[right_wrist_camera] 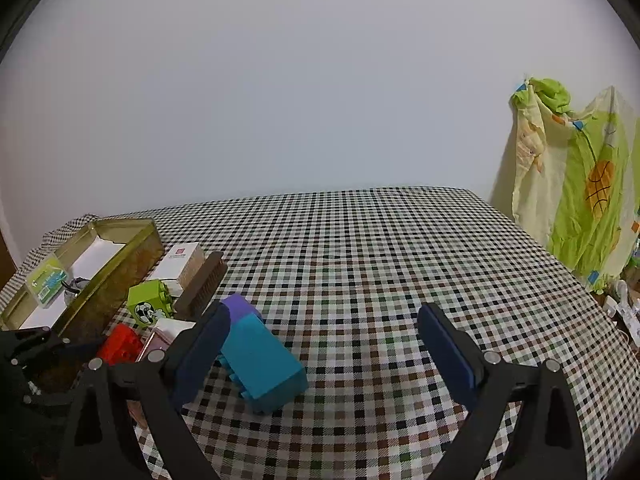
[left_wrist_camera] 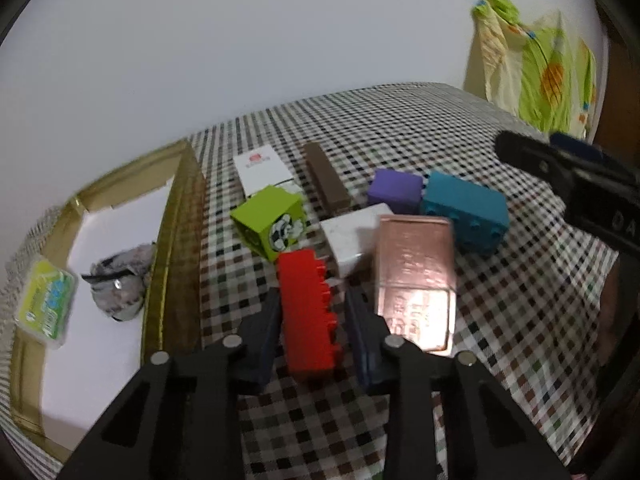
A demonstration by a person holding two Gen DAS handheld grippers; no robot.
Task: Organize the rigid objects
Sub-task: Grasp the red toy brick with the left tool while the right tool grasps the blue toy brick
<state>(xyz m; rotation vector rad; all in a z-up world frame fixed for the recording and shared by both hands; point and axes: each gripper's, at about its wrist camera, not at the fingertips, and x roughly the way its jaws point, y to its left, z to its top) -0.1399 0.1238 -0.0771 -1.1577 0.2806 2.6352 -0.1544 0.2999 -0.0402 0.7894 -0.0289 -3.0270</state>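
The left gripper (left_wrist_camera: 310, 320) is angling down, its jaws closing on the red block (left_wrist_camera: 308, 316) beside the gold tray (left_wrist_camera: 176, 264); the right gripper (right_wrist_camera: 320, 344) is hovering wide apart by the teal block (right_wrist_camera: 260, 364) over the checkered tablecloth (right_wrist_camera: 380, 256), a plain wall (right_wrist_camera: 300, 80) standing behind

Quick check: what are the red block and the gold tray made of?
Red block: looks like moulded plastic, solid colour, studs along one side, semi-matte. Gold tray: probably thin sheet metal, a tin, with a brassy sheen and folded rim; coated card is possible.
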